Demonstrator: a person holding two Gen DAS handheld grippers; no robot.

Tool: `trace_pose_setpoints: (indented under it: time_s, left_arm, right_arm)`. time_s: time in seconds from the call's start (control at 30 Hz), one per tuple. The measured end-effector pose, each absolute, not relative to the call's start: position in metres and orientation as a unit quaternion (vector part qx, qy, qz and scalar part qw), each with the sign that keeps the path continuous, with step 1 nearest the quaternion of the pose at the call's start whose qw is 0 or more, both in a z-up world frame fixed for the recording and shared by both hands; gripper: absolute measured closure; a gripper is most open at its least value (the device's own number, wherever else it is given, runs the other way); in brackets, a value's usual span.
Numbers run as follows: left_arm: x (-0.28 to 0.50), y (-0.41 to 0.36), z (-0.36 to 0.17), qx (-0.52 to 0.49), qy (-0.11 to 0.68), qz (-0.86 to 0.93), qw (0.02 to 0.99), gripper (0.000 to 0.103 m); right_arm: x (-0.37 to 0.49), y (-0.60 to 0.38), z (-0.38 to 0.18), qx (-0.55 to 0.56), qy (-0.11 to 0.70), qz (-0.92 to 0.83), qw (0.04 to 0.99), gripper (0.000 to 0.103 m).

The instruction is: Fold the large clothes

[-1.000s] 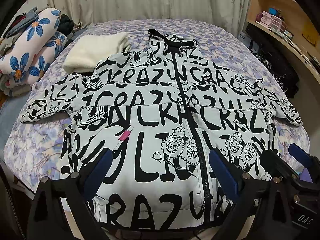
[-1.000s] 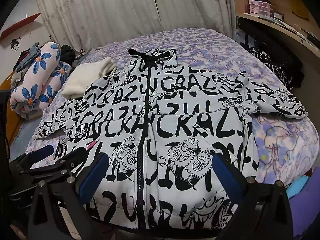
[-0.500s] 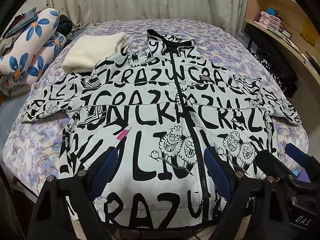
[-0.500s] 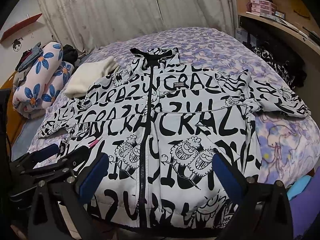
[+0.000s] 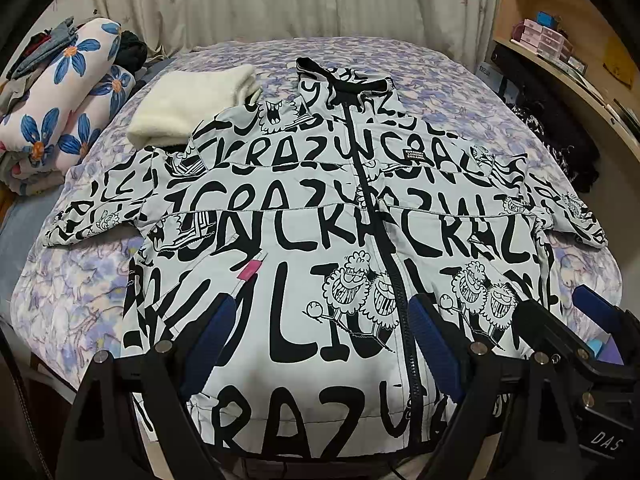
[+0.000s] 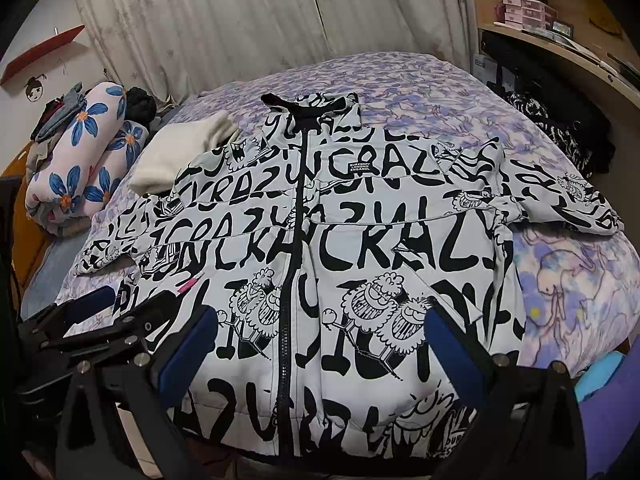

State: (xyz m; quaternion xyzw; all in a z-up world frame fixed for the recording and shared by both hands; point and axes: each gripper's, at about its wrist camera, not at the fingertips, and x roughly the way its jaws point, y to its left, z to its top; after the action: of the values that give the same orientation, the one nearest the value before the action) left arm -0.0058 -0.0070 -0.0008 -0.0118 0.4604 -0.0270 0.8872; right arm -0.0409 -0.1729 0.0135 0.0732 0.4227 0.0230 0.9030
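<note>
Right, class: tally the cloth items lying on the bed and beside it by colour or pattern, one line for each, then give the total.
Black-and-white lettered jacket: 1
Cream folded garment: 1
Pink bedding rolls with blue flowers: 2
Total: 4

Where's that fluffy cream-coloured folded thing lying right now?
The cream folded garment lies on the bed, left of the printed jacket's collar and touching its shoulder, with the flowered bedding roll further left.
</note>
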Motion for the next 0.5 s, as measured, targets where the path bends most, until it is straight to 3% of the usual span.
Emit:
trace_pose_setpoints:
  time_s: [0.5]
  left_arm:
    - [-0.0086, -0.0077, -0.002, -0.01, 0.461, -0.026, 0.887, 0.016]
  right_arm:
    - [-0.0384, -0.1732, 0.0113, 0.074, 0.424, 0.023, 0.902, 0.0]
